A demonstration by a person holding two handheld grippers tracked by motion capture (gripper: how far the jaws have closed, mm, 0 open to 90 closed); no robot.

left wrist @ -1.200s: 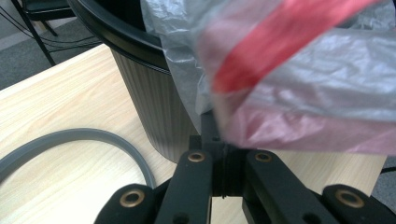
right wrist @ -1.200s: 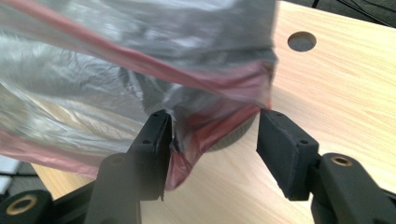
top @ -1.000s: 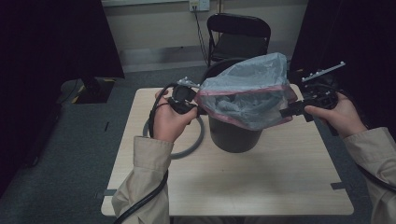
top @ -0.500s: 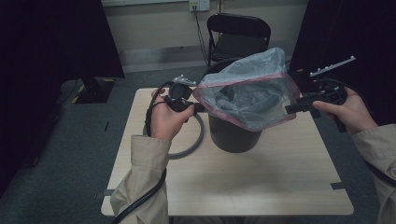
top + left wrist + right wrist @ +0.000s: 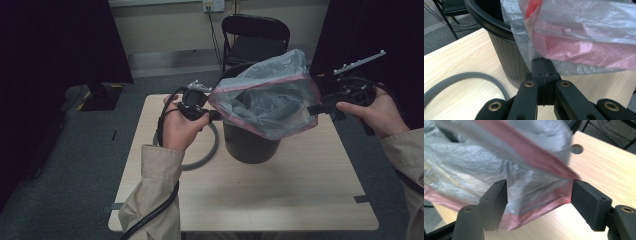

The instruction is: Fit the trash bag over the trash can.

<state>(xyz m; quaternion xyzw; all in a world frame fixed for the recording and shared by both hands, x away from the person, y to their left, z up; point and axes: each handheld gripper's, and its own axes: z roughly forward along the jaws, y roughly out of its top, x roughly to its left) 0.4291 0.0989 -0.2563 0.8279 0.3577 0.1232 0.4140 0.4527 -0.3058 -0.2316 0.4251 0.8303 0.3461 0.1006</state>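
A clear plastic bag point(image 5: 270, 100) with a pink rim hangs stretched over a black ribbed bin point(image 5: 250, 145) on the wooden table point(image 5: 250, 200). My left gripper point(image 5: 212, 114) is at the bag's left edge. In the left gripper view that gripper point(image 5: 543, 62) is shut on the bag point(image 5: 584, 32) just under its pink band, close to the bin point(image 5: 509, 55). My right gripper point(image 5: 315, 109) is at the bag's right edge. In the right gripper view its jaws point(image 5: 539, 192) stand wide apart with the bag's rim point(image 5: 499, 165) between them, a corner touching the right jaw.
A grey rubber ring point(image 5: 200, 160) lies on the table left of the bin, under my left hand, and the ring point(image 5: 461, 77) curves past the bin's foot. A black folding chair point(image 5: 255, 35) stands behind the table. A round hole point(image 5: 576, 148) is in the tabletop.
The right hand has drawn away to the right, and the bag's mouth is pulled wider and flatter above the bin. The left hand has stayed almost still.
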